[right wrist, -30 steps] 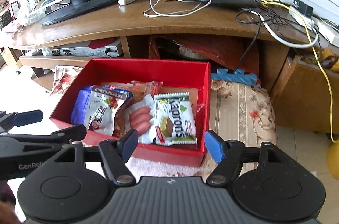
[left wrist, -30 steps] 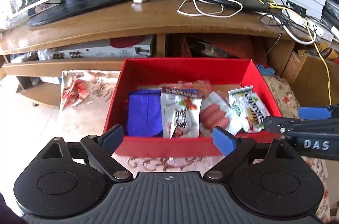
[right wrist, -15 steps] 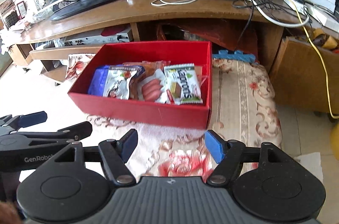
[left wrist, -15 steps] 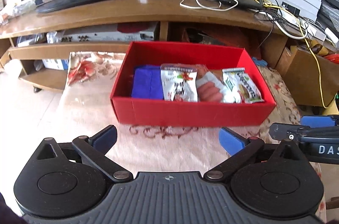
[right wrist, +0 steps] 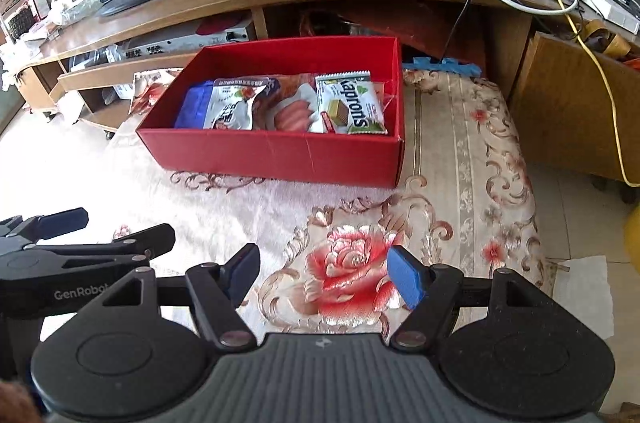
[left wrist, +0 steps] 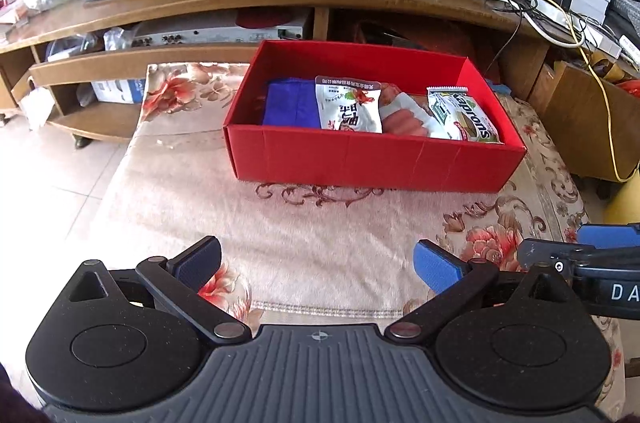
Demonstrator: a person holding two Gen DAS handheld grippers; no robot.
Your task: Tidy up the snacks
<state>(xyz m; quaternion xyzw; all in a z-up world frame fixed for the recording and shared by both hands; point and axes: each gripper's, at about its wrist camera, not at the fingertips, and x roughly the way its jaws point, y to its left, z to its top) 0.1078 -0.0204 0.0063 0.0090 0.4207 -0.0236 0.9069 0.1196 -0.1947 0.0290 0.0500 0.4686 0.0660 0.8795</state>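
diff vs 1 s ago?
Both grippers backed away from the red box, which now sits farther off with bare floral cloth between. Left gripper opened a bit wider; right gripper unchanged. Both empty. Snack packs stayed put in the box.

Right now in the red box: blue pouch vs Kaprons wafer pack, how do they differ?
The blue pouch is plain dark blue; the Kaprons wafer pack is white and green with bold lettering. The pouch sits at the left end of the red box, half covered by a white packet; the wafer pack lies at the right end, fully exposed. Both rest inside the box, untouched by either gripper.
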